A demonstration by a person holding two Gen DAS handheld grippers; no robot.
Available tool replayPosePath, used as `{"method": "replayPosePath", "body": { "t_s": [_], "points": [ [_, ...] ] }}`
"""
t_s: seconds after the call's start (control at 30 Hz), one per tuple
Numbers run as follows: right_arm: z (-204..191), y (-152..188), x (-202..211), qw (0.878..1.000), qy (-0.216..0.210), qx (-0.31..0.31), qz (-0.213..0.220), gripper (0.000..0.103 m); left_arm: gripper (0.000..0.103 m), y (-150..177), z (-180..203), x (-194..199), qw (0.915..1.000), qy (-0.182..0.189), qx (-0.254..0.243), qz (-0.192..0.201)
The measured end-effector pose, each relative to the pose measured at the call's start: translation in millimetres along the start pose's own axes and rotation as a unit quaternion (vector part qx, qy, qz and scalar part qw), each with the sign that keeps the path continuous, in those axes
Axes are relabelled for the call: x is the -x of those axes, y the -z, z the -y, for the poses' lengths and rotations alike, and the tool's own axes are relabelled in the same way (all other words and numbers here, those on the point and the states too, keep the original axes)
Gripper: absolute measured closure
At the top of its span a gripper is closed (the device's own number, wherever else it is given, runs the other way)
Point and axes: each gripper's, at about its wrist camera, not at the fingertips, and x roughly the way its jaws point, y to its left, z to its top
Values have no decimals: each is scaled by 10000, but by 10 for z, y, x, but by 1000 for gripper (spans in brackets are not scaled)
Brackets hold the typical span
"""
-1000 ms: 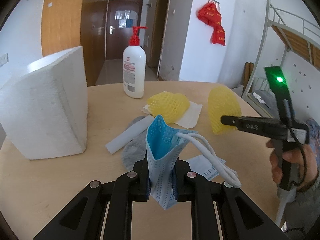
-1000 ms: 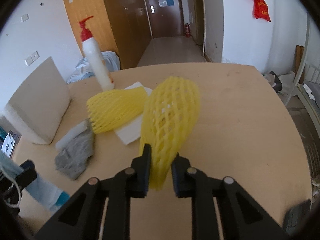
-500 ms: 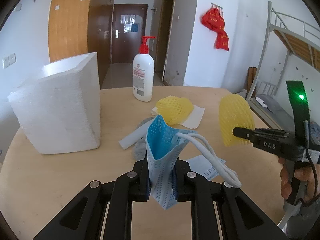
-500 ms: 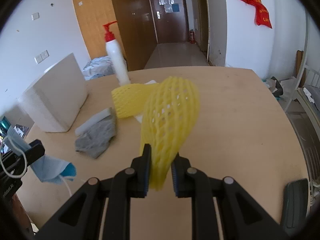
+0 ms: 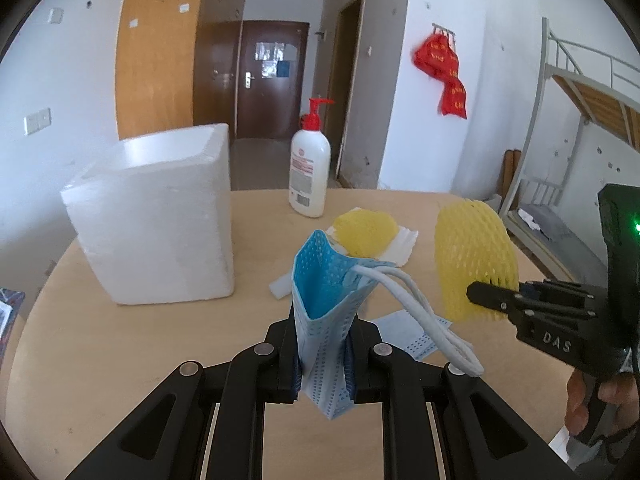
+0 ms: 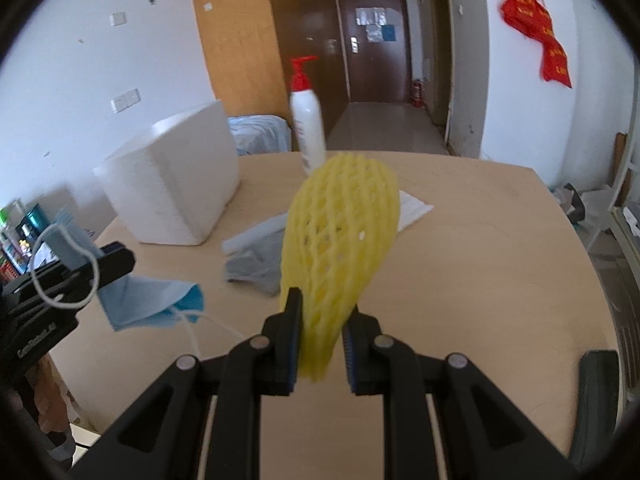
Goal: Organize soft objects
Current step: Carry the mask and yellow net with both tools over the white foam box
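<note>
My left gripper [image 5: 323, 356] is shut on a blue face mask [image 5: 326, 280] that stands up between its fingers, white ear loops [image 5: 420, 320] hanging to the right. My right gripper [image 6: 320, 344] is shut on a yellow foam net sleeve [image 6: 340, 232], held above the round wooden table [image 6: 480, 280]. In the left wrist view that sleeve [image 5: 472, 256] and right gripper [image 5: 492, 300] are at the right. In the right wrist view the mask [image 6: 144, 300] and left gripper [image 6: 116, 268] are at the left. A second yellow net [image 5: 366, 232] lies on a white foam sheet [image 5: 402, 246].
A big white foam block [image 5: 160, 220] stands at the table's left. A white pump bottle [image 5: 310, 172] with a red top is at the back. A grey cloth [image 6: 256, 264] and a white strip [image 6: 256, 236] lie mid-table. Another mask [image 5: 412, 336] lies flat.
Both grippers have pulled back and risen a little with their loads, so the foam block, bottle and table objects look farther away. The grips are unchanged.
</note>
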Motion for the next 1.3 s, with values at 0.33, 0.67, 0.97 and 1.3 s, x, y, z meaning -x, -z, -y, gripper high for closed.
{"method": "replayPosePath", "body": {
  "t_s": [0.33, 0.67, 0.97, 1.3],
  "points": [
    [-468, -5, 170, 9983, -433, 352, 191, 81, 86, 68, -325, 450, 9984, -363, 276, 327],
    [-837, 33, 317, 9954, -667, 607, 325, 81, 86, 189, -499, 879, 9952, -647, 403, 616],
    [-1110, 19, 385, 9917, -844, 870, 438, 81, 86, 259, -629, 1101, 9924, -821, 520, 755],
    [-1273, -226, 339, 9883, -948, 1033, 602, 81, 86, 134, -745, 1191, 9891, -974, 557, 951]
  ]
}}
